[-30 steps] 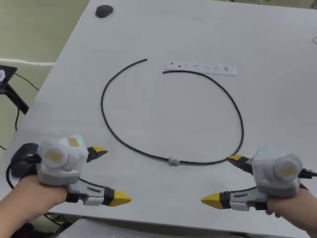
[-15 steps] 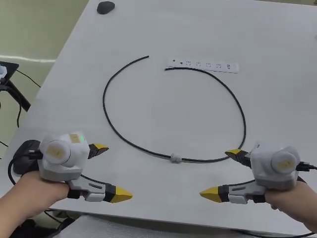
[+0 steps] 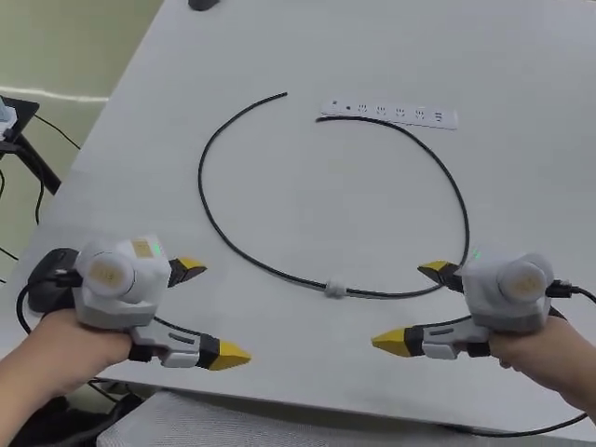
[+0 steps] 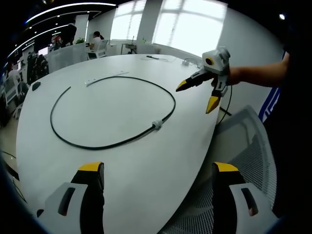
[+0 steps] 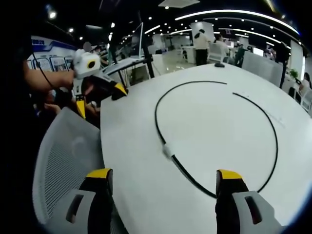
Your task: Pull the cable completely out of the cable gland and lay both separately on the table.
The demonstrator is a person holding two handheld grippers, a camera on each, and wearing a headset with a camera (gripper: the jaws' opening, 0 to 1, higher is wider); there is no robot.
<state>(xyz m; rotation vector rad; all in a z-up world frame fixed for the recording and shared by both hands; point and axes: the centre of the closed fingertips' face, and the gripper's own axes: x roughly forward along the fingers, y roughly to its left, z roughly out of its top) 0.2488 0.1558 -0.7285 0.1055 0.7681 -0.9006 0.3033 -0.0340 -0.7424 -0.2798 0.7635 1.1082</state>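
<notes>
Cable (image 3: 200,182) in a wide open ring, flat on table (image 3: 326,205), its two ends apart near 12 o'clock of the ring, right end just below strip (image 3: 391,114). Gland (image 3: 334,289) threaded on cable at 6 o'clock of the ring, lying on table, cable running out of both its sides.

Left gripper (image 3: 216,312) at 8 o'clock in head view, held in a hand over the near table edge. Jaws spread wide, yellow tips well apart, nothing between them, clear of cable and gland. Right gripper (image 3: 400,304) at 4 o'clock, likewise held in a hand, jaws just as wide and empty. Upper tip near cable's bend at 4 o'clock of the ring, no grip on it. Both sets of tips pointing inward, gland between the two grippers and apart from both.

From left gripper view: own left gripper (image 4: 157,168) jaws rising at 7 and 5 o'clock, broad gap, table edge and mesh chair (image 4: 243,141) in between. Gland (image 4: 156,125) at about 4 o'clock of the ring, right gripper (image 4: 195,99) at 1 o'clock, raised above the table edge, jaws parted.

From right gripper view: own right gripper (image 5: 164,174) jaws far apart, gland (image 5: 167,150) just above the gap at about 8 o'clock of the ring. Left gripper (image 5: 100,100) at 10 o'clock, jaws parted, holding nothing.
</notes>
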